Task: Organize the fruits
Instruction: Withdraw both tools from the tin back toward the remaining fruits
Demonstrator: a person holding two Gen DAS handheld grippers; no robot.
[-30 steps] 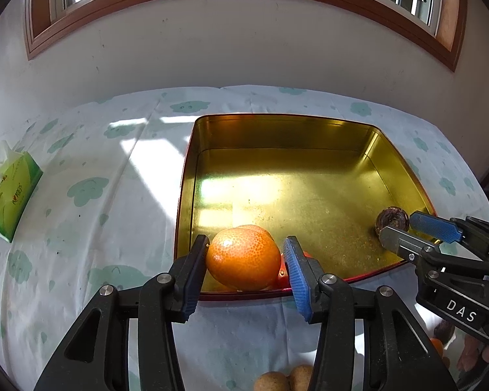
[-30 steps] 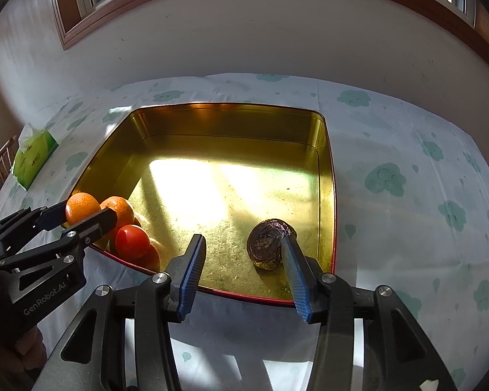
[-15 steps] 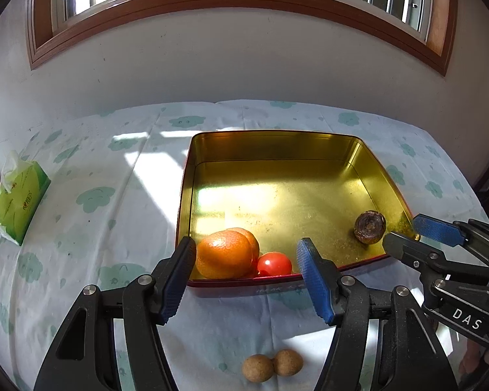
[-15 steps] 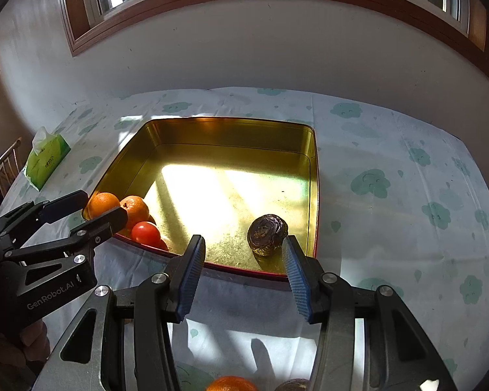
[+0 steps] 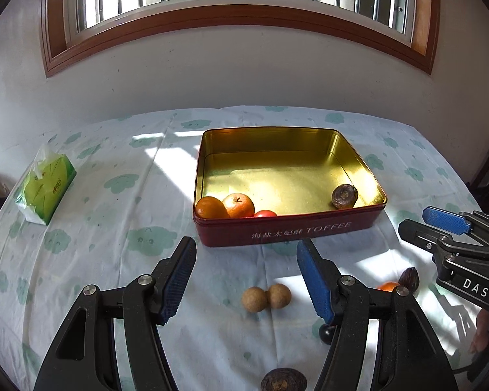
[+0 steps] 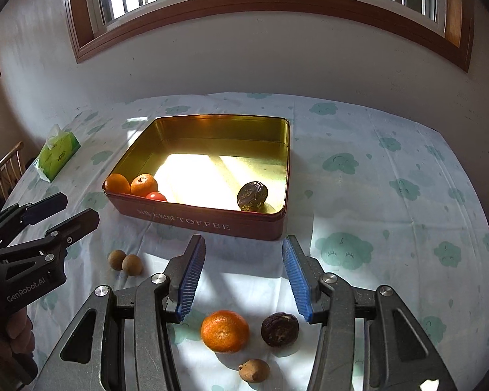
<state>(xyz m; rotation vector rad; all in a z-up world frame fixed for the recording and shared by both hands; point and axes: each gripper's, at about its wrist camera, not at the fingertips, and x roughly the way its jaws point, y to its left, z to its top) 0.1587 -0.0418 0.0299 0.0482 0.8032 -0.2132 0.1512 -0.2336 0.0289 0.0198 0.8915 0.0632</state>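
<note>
A red toffee tin (image 5: 287, 231) (image 6: 205, 223) with a gold inside holds two oranges (image 5: 225, 207) (image 6: 130, 184), a red tomato (image 5: 264, 213) (image 6: 156, 196) and a dark wrinkled fruit (image 5: 344, 196) (image 6: 252, 195). My left gripper (image 5: 246, 280) (image 6: 65, 210) is open and empty, in front of the tin above two small brown fruits (image 5: 265, 298) (image 6: 125, 262). My right gripper (image 6: 241, 273) (image 5: 430, 224) is open and empty, above a loose orange (image 6: 225, 330) and a dark fruit (image 6: 279, 329) on the cloth.
A green tissue pack (image 5: 45, 189) (image 6: 57, 154) lies at the table's left. A small brown fruit (image 6: 254, 370) lies near the front edge. Dark fruits (image 5: 283, 380) (image 5: 409, 278) lie on the cloth in the left wrist view. A wall with a window stands behind the table.
My left gripper let go of the orange in the tin and opened. Both grippers pulled back and up from the tin, bringing the loose fruits on the cloth into view.
</note>
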